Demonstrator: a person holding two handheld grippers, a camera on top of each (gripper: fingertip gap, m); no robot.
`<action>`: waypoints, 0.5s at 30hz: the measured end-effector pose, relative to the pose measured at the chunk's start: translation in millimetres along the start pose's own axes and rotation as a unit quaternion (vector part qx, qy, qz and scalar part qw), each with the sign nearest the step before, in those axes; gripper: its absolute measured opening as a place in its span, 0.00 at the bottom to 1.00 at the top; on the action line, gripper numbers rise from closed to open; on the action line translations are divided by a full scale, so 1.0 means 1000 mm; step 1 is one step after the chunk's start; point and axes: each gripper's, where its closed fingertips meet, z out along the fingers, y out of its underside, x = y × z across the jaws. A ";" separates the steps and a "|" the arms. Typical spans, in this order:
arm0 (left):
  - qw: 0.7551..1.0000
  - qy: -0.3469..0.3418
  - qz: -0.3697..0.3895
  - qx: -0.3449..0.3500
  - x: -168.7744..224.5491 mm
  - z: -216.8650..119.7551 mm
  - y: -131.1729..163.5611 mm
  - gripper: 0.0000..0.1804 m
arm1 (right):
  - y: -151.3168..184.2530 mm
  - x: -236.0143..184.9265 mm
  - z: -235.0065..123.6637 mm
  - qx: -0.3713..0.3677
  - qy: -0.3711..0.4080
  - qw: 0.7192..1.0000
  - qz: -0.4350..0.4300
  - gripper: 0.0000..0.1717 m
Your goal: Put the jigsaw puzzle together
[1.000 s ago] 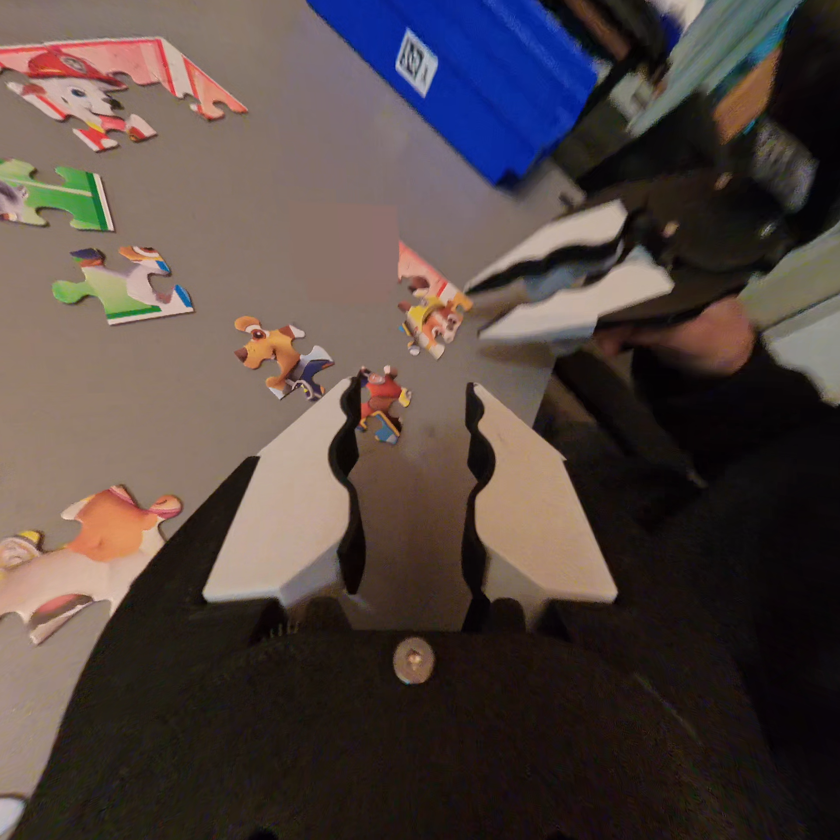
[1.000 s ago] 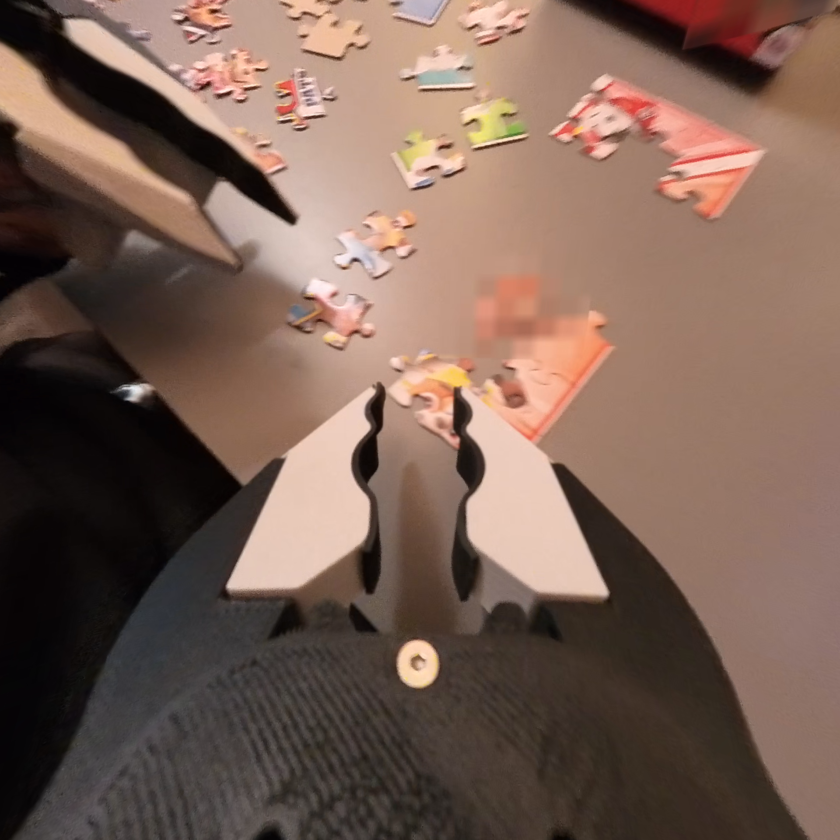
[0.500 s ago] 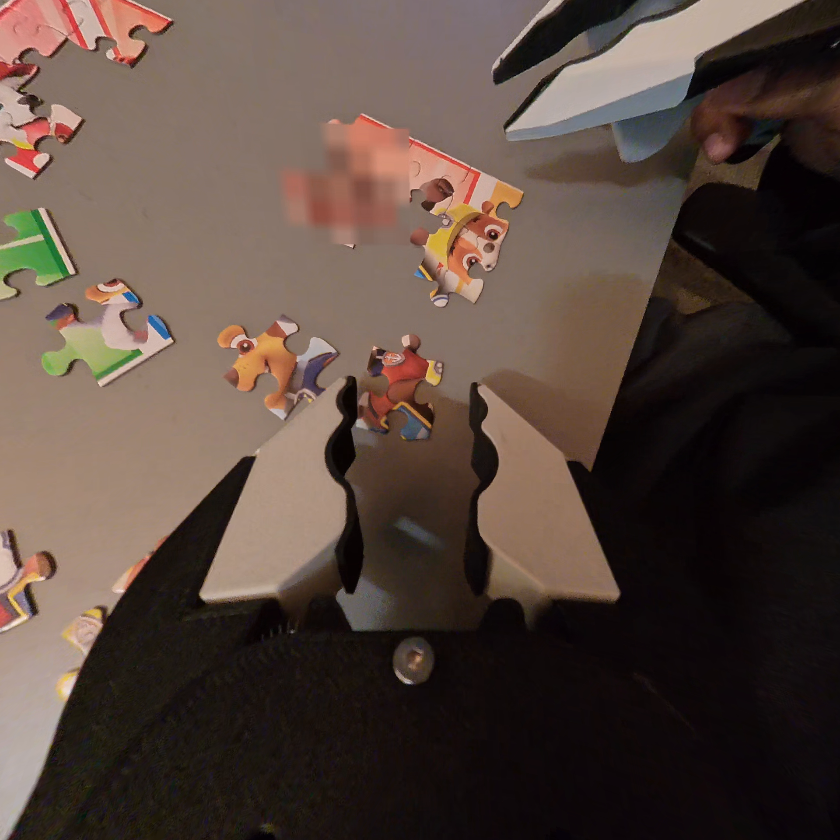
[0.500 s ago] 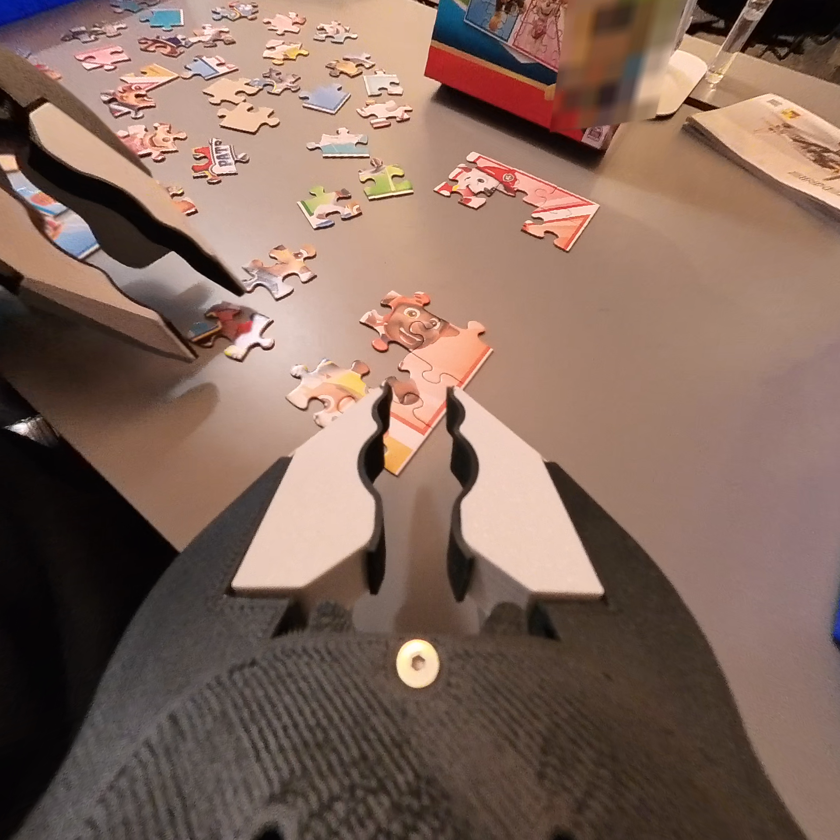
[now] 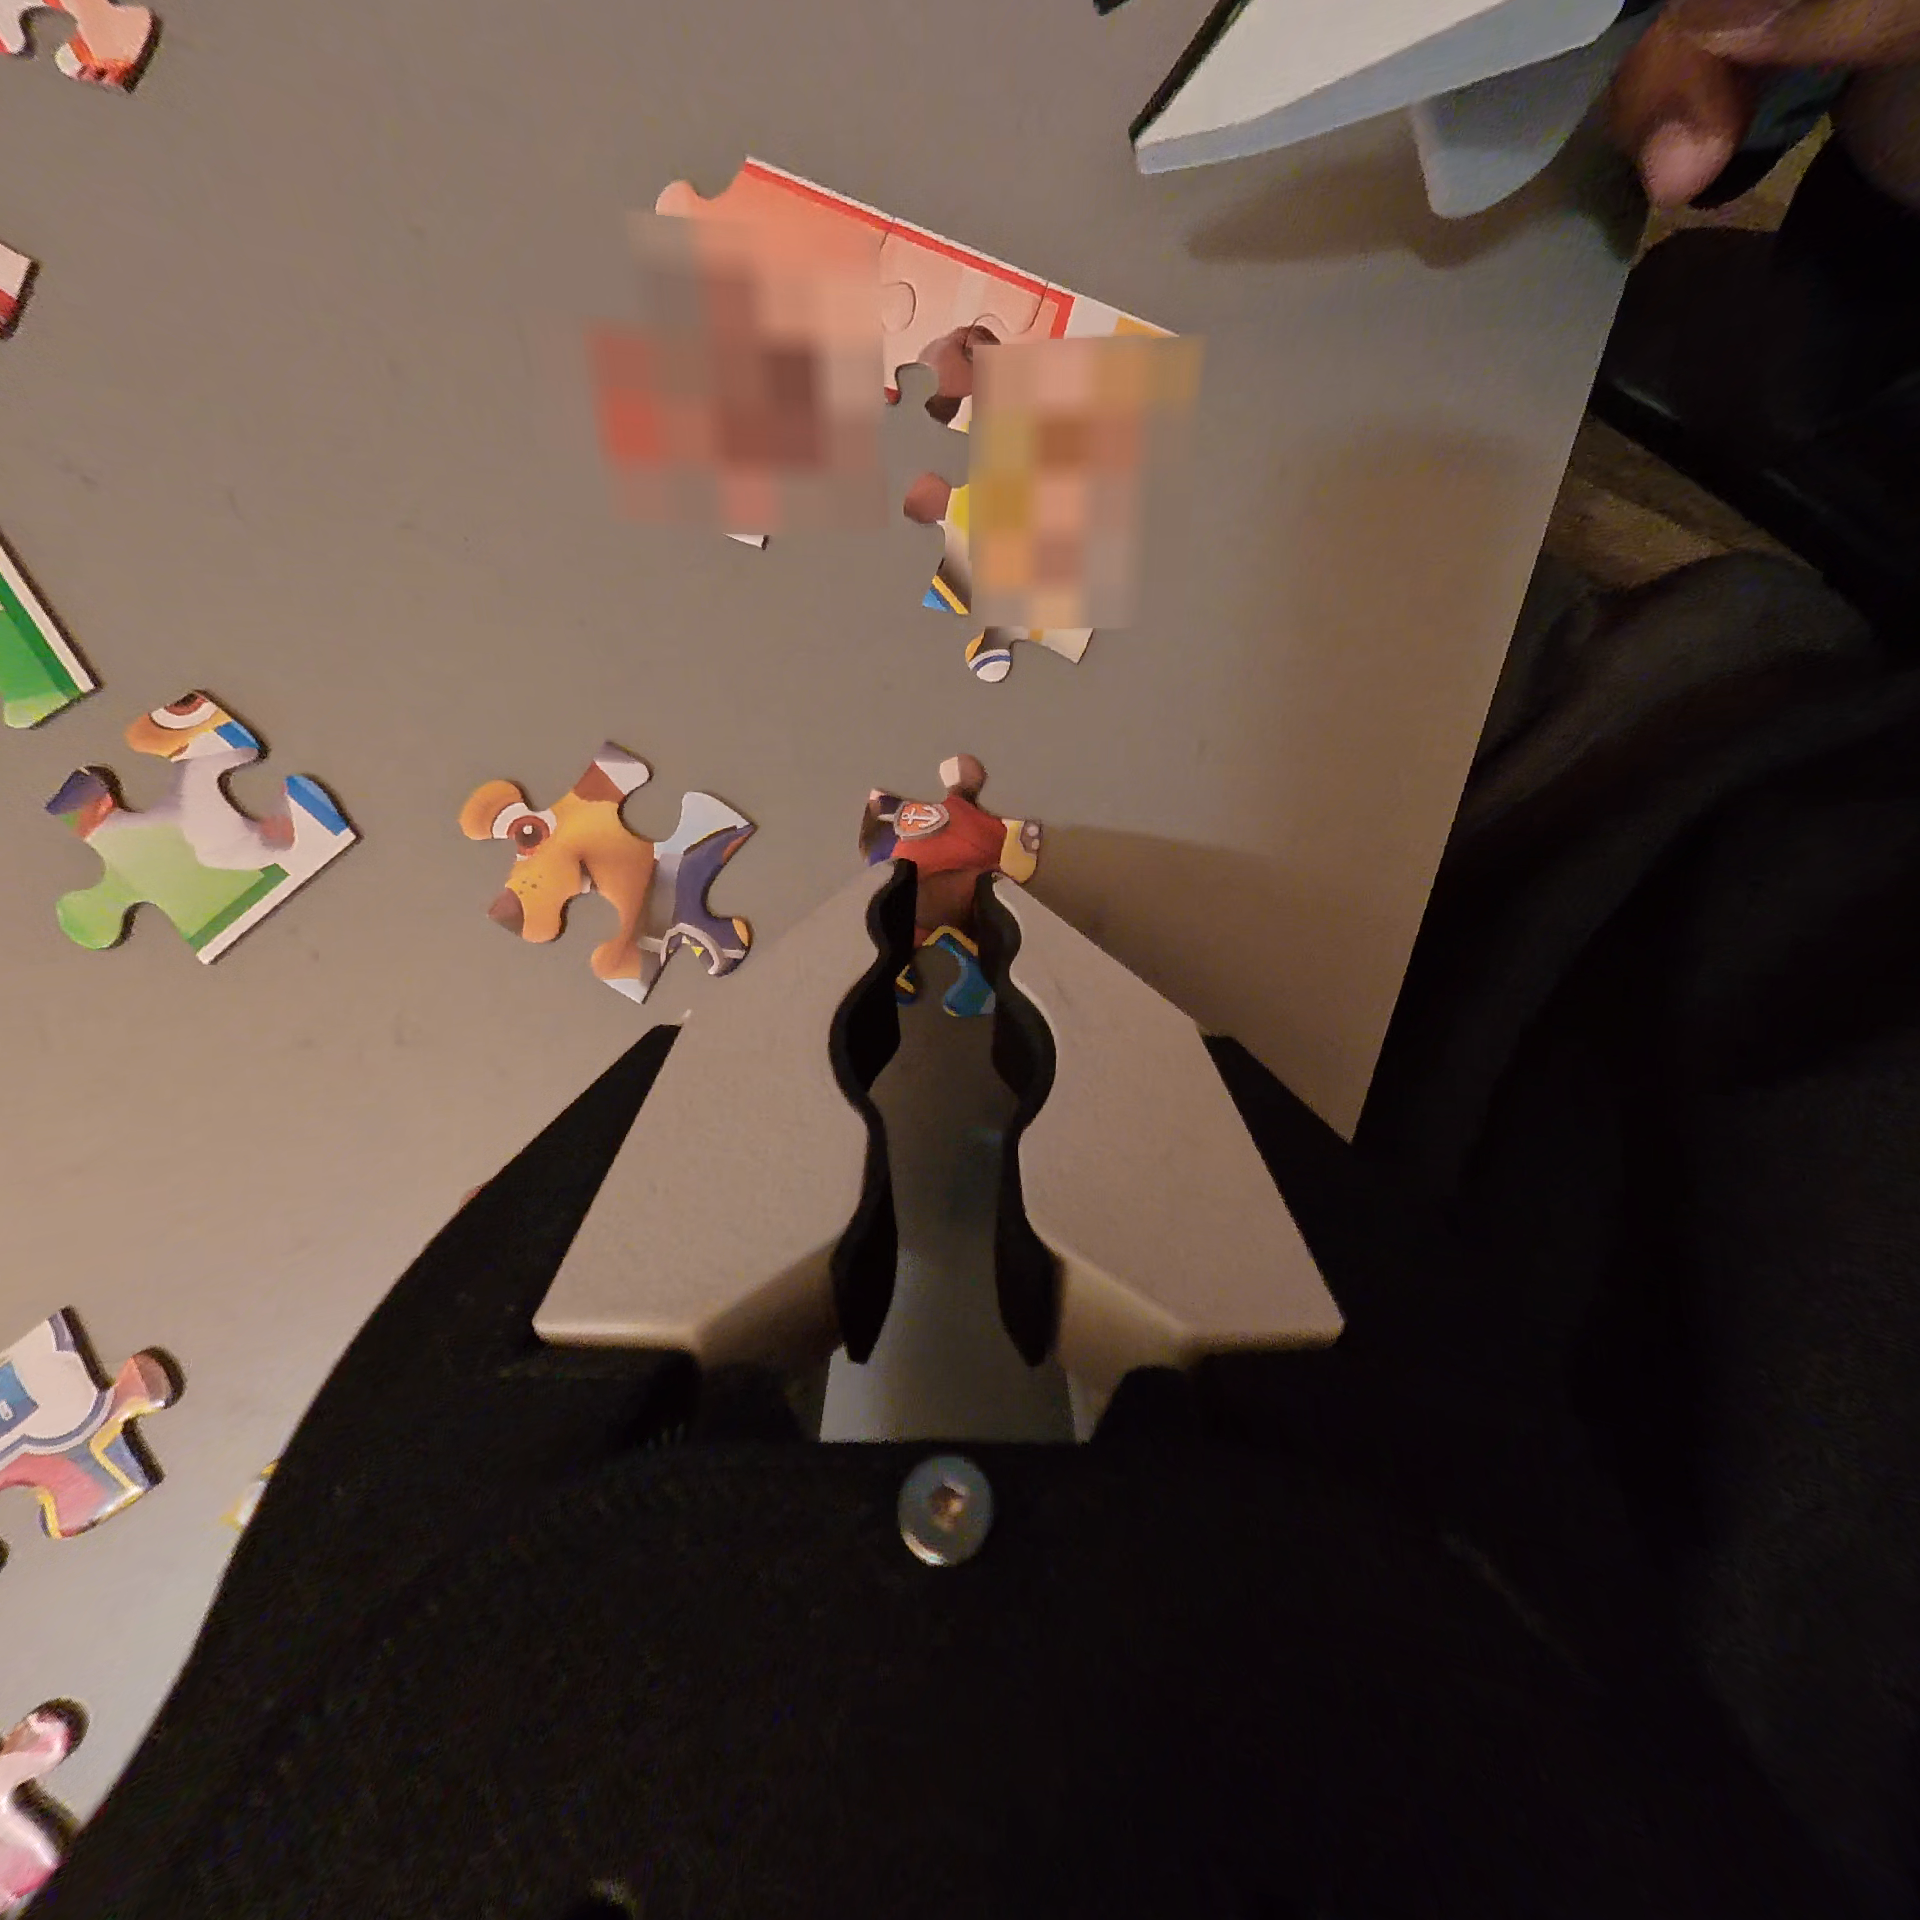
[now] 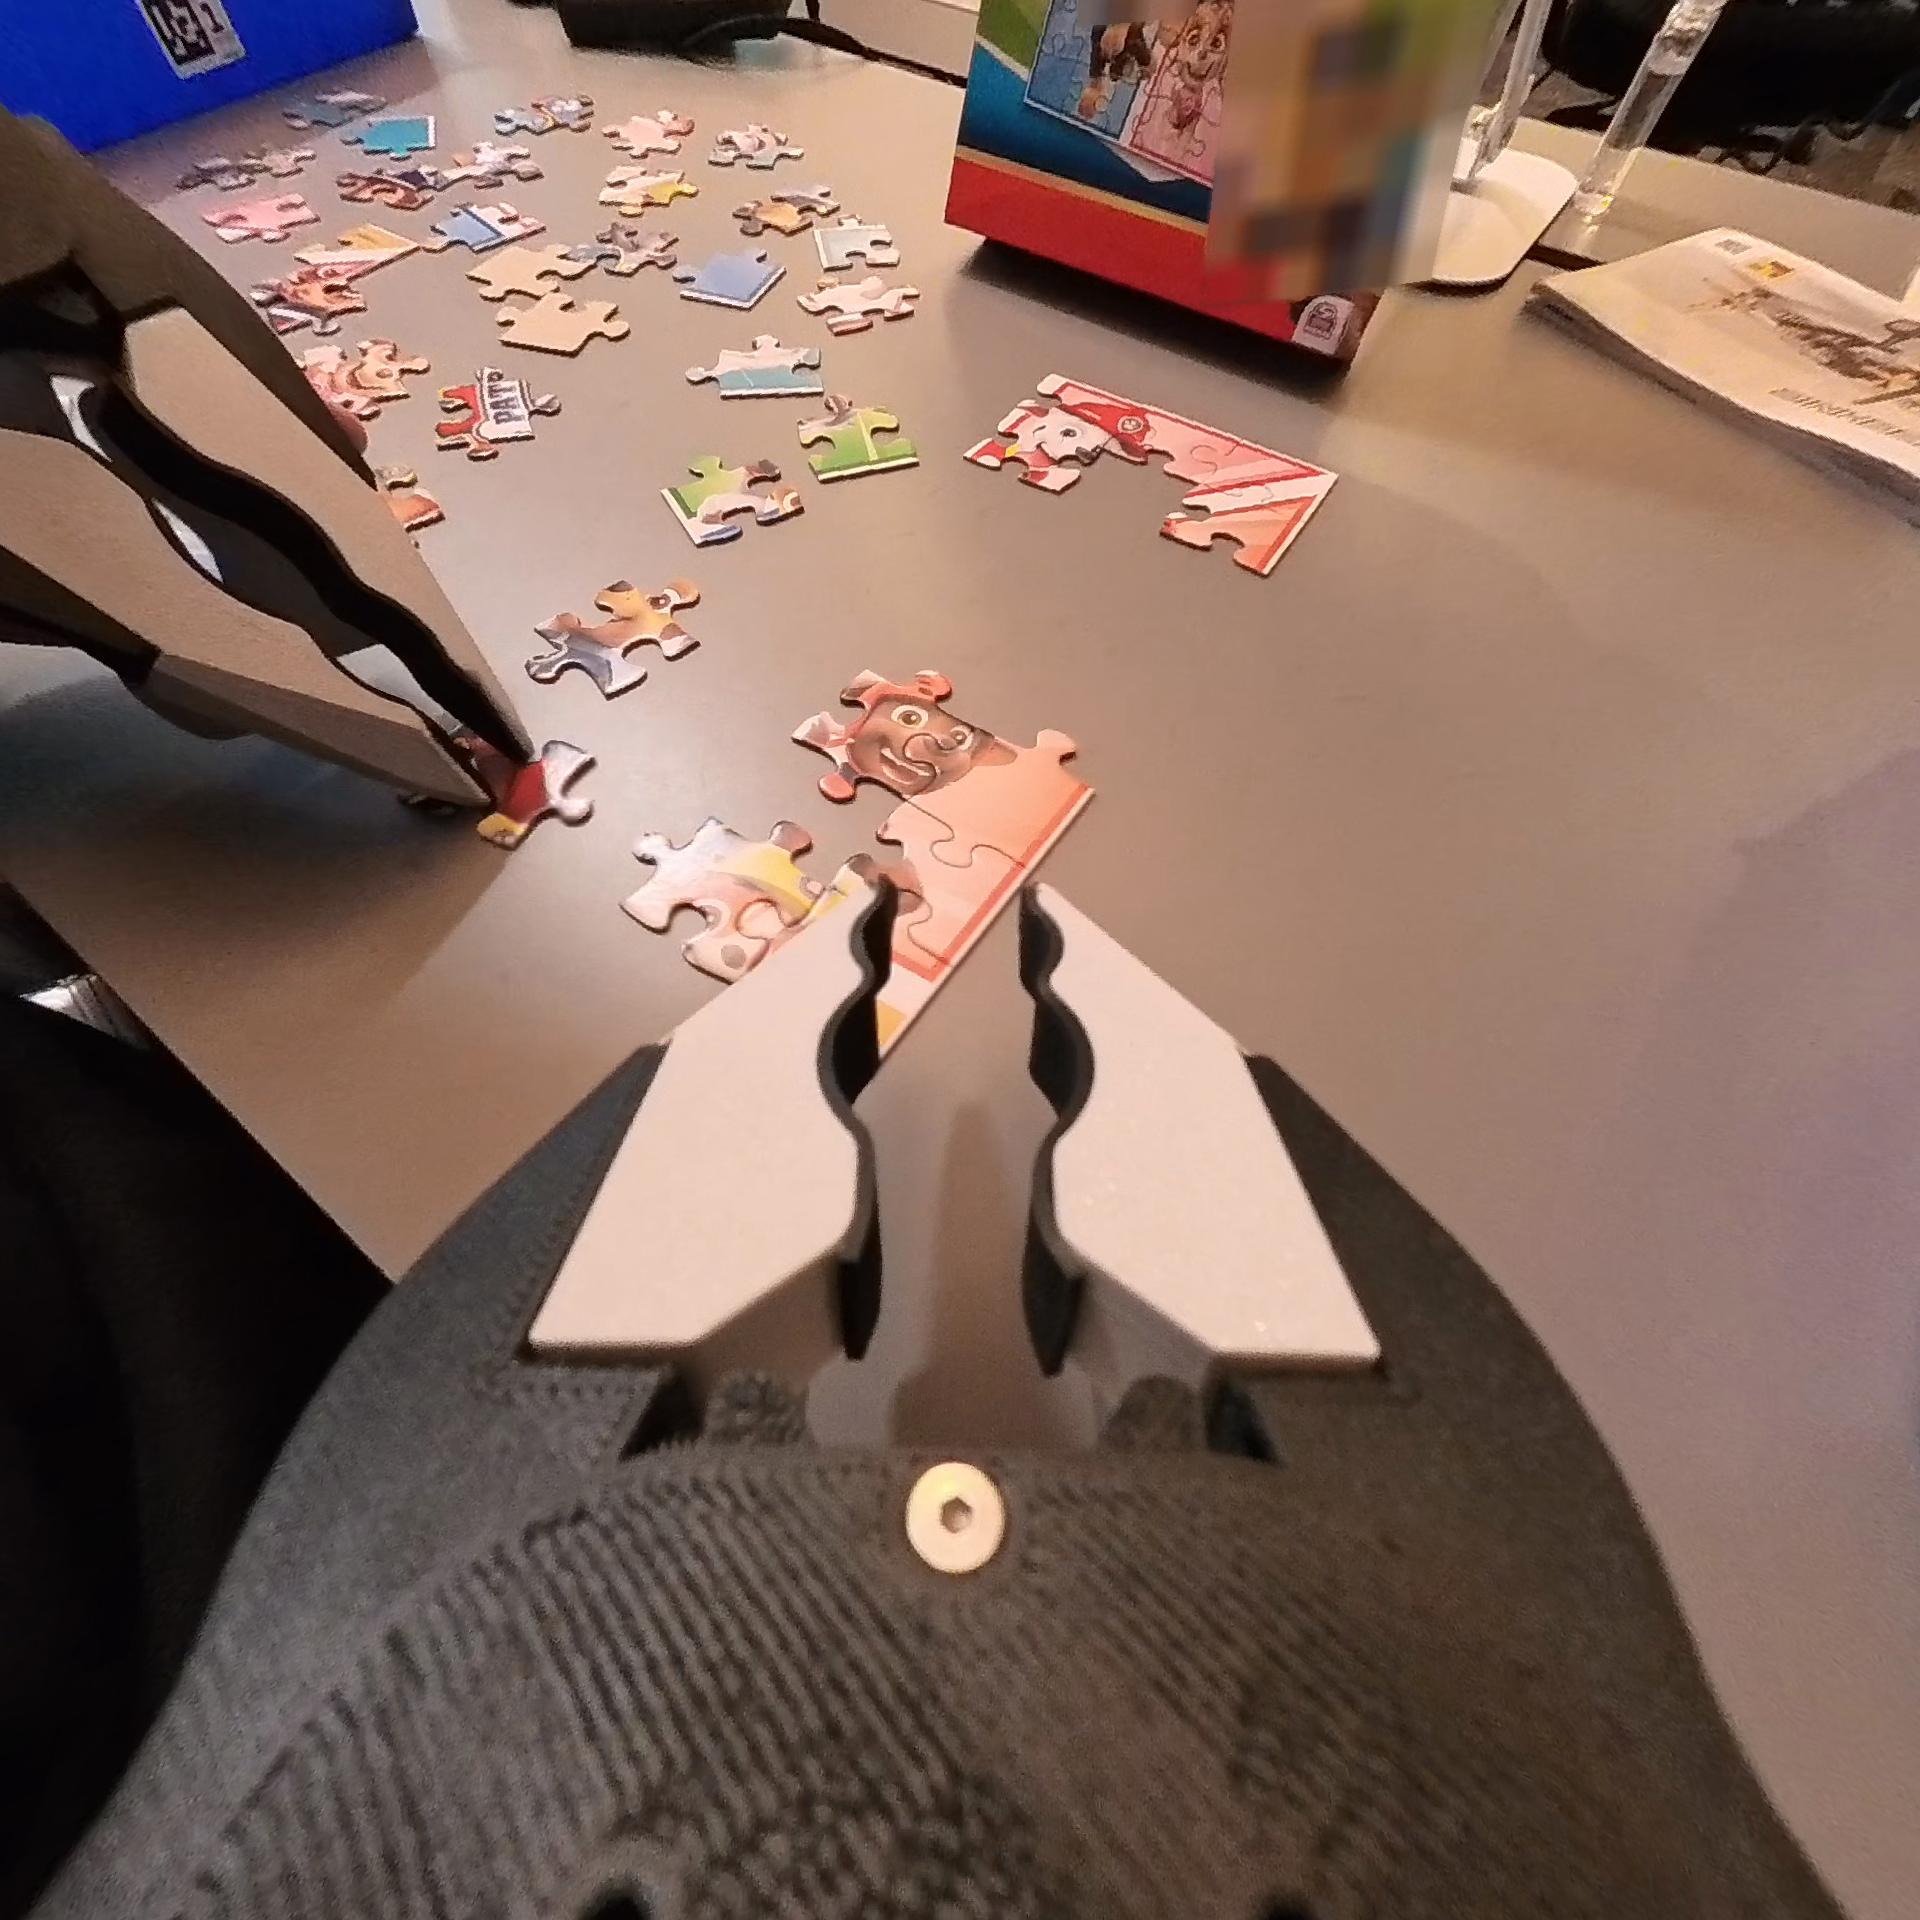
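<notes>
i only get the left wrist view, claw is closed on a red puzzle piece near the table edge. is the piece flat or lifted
Observer: From the right wrist view, the red puzzle piece is tilted, with its gripped edge raised by the left claw.
Operator: what's the right claw doing
Observer: The right claw is open, holding nothing, above the edge of the joined pink section.
Operator: anything far back on the table
Observer: A red and blue puzzle box stands beyond the loose pieces.
</notes>
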 end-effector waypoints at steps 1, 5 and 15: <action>1.000 0.000 0.002 -0.001 0.001 0.000 0.000 0.04 | 0.000 0.001 -0.001 0.002 0.000 1.000 0.000 0.13; 1.000 -0.003 0.010 0.004 0.001 -0.003 -0.006 0.04 | -0.001 0.003 -0.003 0.008 0.002 1.000 0.001 0.13; 0.999 -0.006 0.032 0.017 -0.001 -0.005 -0.025 0.04 | 0.000 0.006 -0.006 0.010 0.011 1.000 -0.010 0.12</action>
